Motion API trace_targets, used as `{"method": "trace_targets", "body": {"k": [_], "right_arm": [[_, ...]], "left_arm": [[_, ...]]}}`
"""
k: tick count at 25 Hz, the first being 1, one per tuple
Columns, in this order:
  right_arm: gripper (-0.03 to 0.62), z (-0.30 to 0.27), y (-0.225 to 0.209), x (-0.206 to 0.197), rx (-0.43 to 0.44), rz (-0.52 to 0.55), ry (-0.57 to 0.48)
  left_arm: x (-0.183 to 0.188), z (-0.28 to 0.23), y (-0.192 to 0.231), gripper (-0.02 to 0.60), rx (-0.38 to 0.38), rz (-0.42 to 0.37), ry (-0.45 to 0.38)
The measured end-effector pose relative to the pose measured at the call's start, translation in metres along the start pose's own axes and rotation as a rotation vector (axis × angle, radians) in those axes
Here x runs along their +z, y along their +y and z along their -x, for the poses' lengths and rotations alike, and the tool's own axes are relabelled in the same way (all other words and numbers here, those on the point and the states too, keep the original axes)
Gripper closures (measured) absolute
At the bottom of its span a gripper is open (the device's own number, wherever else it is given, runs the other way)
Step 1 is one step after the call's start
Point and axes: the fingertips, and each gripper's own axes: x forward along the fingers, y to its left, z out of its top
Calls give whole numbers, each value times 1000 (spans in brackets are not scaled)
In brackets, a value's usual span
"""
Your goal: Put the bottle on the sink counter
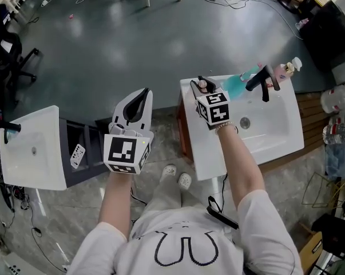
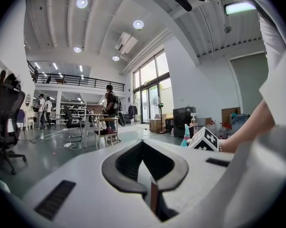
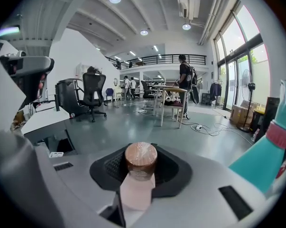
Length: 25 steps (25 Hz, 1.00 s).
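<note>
A small pale pink bottle [image 1: 202,86] with a round brown cap [image 3: 141,158] stands upright between the jaws of my right gripper [image 1: 202,84], which is shut on it. In the head view it hangs over the back left corner of the white sink counter [image 1: 205,153]; whether it touches the counter is hidden by the gripper. In the right gripper view the bottle's body [image 3: 134,193] fills the gap between the dark pads. My left gripper [image 1: 143,94] hovers left of the counter over the floor, its jaws together and nothing held, as the left gripper view also shows [image 2: 145,164].
A teal bottle [image 1: 236,85] lies or leans at the counter's back edge, next to a black faucet [image 1: 262,80] and a pump bottle [image 1: 288,69]. A second white sink [image 1: 32,148] stands at the left. Wooden slats [image 1: 312,114] and plastic bottles [image 1: 337,99] are at the right.
</note>
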Motion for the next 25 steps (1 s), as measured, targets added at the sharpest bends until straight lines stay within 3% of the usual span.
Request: {"method": "trace_targets", "body": {"k": [10, 14, 25], "right_arm": [[465, 0, -2, -3, -24, -58, -17], [374, 4, 2, -5, -42, -82, 1], [373, 79, 10, 20, -115, -61, -117]], "left_arm": [[-8, -6, -8, 572, -53, 16, -2], [-7, -4, -8, 572, -73, 16, -4], [2, 32, -22, 573, -77, 11, -54]]}}
